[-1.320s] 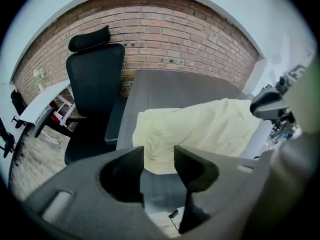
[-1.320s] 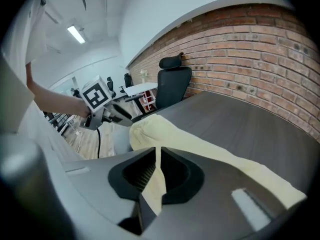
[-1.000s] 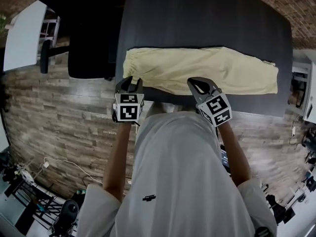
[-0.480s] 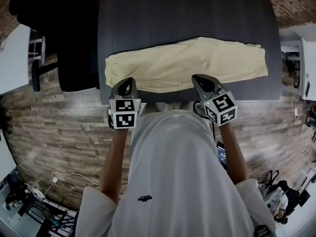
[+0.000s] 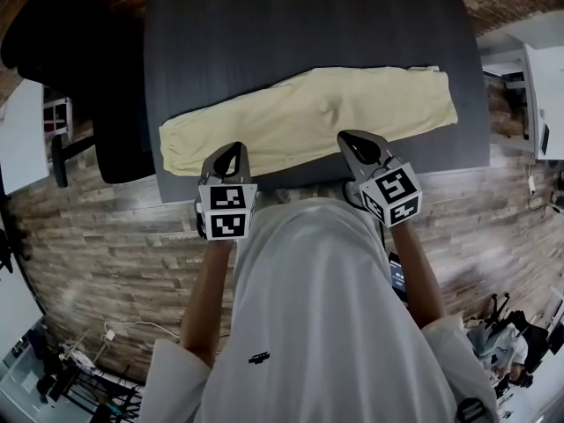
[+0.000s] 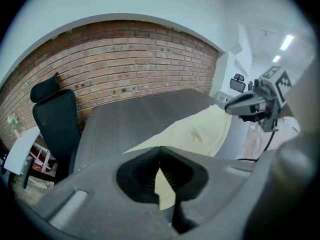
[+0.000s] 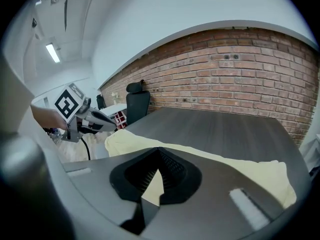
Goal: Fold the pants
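While pants (image 5: 308,117) lie full-length mid-frame on table (image 5: 308,25), legs seemingly stacked, left gripper (image 5: 231,147) and right gripper (image 5: 346,137) hover clenched, empty; crosswise folds pending.

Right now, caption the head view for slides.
Left gripper and right gripper, shut, at yellow pants' near edge on table.

Office, brick wall (image 6: 130,59), black desk chair (image 6: 55,124), table (image 5: 308,33)

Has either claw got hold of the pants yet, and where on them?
Nothing is held. The left claw and right claw are both shut and empty, by the near edge of the pants, which lie flat on the table.
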Demonstrator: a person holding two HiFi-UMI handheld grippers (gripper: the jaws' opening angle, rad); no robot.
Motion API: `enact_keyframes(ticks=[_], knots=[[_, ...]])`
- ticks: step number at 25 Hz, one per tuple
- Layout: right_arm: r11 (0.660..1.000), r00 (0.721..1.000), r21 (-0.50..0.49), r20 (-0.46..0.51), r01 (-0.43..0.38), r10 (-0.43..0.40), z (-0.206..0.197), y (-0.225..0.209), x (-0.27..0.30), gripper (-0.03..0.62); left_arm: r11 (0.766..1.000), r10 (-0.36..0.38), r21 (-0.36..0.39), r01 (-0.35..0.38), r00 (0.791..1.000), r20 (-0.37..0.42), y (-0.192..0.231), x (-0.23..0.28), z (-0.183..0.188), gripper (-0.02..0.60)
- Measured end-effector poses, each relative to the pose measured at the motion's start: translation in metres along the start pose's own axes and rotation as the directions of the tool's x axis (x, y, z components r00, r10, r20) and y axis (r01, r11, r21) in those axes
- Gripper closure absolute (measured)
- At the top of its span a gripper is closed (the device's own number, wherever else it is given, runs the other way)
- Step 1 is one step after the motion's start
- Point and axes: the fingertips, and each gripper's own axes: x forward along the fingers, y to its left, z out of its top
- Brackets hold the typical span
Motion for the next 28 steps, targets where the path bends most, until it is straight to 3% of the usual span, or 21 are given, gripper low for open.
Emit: enact_keyframes(ticks=[8,16,23,28], knots=[[0.999,1.000,-0.012,-0.010,0.029,-0.030,-0.020,-0.077,-0.047,0.588,0.993,-0.090,0.082,0.089,0.996,0.012,-0.104,0.034,0.049,0.578],[0.996,0.996,0.025,0.009,0.087,-0.088,-0.038,-0.159,-0.087,0.588,0.968,-0.186,0.172,0.182,0.982,0.013,-0.188,0.072,0.101,0.578],[0.988,0.991,0.076,0.008,0.134,-0.135,-0.053,-0.217,-0.125,0.588,0.911,-0.309,0.283,0.301,0.951,-0.020,-0.274,0.108,0.151,0.578],[0.970,0.979,0.139,-0.007,0.202,-0.203,-0.076,-0.258,-0.151,0.588,0.830,-0.387,0.402,0.386,0.918,-0.081,-0.329,0.138,0.188,0.577]])
